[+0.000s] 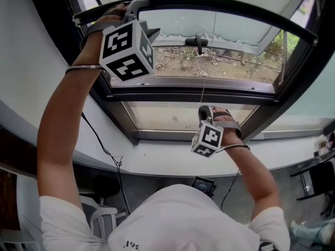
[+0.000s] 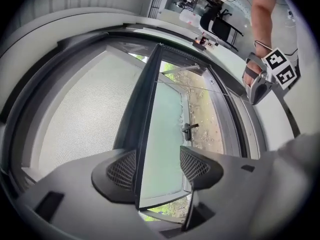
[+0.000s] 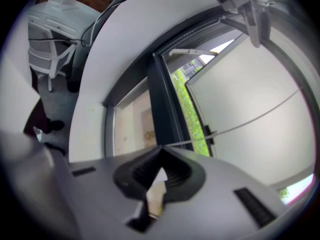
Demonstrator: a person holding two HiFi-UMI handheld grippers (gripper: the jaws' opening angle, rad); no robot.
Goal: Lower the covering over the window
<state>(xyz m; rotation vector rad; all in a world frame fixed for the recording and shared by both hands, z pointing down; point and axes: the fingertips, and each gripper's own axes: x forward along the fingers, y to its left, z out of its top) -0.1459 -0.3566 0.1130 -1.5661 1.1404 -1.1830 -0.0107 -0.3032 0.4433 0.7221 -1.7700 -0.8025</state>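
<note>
The shade (image 2: 85, 119) is sitting high, and its one dark bottom bar (image 1: 220, 5) is crossing the top of the window, leaving the pane with its single handle (image 1: 199, 41) uncovered down to the sill (image 1: 172, 163). The left arm is reaching up. The left gripper (image 2: 157, 166) is standing with its fingers spread around the bar's left end. The right arm is bending lower, and the right gripper (image 3: 160, 151) is pinching the one thin cord (image 1: 203, 95) hanging from the bar, fingers pressed together.

Two tongs (image 1: 137, 7) (image 1: 205, 111), one window (image 1: 157, 95), one cord (image 3: 260, 116) — one covering (image 2: 80, 119).
</note>
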